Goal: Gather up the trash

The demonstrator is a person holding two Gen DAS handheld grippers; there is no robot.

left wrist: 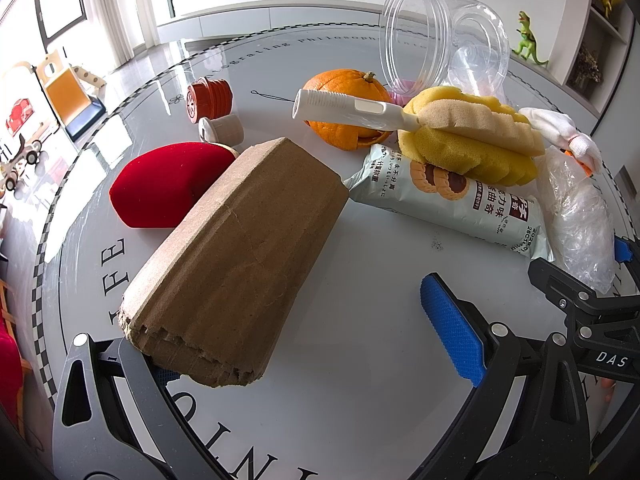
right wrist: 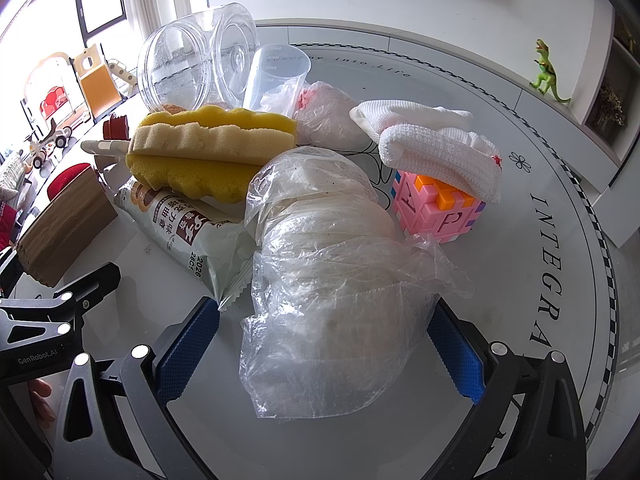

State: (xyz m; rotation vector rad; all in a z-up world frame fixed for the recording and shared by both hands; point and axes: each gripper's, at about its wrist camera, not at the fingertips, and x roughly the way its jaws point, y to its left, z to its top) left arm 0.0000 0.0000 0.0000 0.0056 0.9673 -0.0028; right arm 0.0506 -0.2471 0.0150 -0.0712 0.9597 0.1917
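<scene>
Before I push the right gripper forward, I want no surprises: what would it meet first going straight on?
The crumpled clear plastic bag, already lying between the open right gripper fingers; the white knitted glove lies beyond, to the right.

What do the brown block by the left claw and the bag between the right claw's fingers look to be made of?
Brown block: likely corrugated cardboard, matte, with a ragged fluted edge. Bag: thin clear plastic film, glossy, crinkled.

Black tongs (left wrist: 296, 332), blue ridged pads (left wrist: 452, 328), silver screws.
</scene>
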